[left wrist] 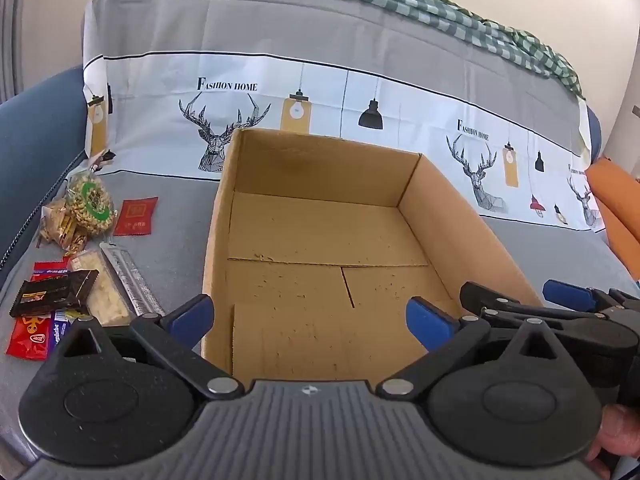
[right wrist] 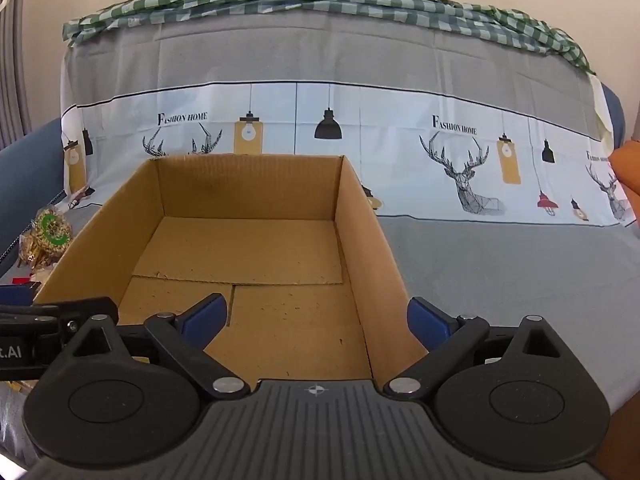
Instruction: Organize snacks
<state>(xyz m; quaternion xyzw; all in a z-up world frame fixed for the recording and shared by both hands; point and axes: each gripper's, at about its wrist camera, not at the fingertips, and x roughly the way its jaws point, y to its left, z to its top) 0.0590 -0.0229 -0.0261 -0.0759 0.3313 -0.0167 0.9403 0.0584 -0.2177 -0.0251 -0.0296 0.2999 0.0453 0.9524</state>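
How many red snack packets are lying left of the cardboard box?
3 visible: a red sachet farthest back, a red-and-purple wrapper behind the black bar, a red packet nearest. More may hide under the pile.

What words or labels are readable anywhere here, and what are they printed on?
"FASHION HOME": printed several times on the sofa cover, above the deer drawings.
".AI": end of a cut-off label on the left gripper, seen from the right wrist view.
Snack wrappers and the red packet: print too small and blurred to read.
Cardboard box: no writing visible.
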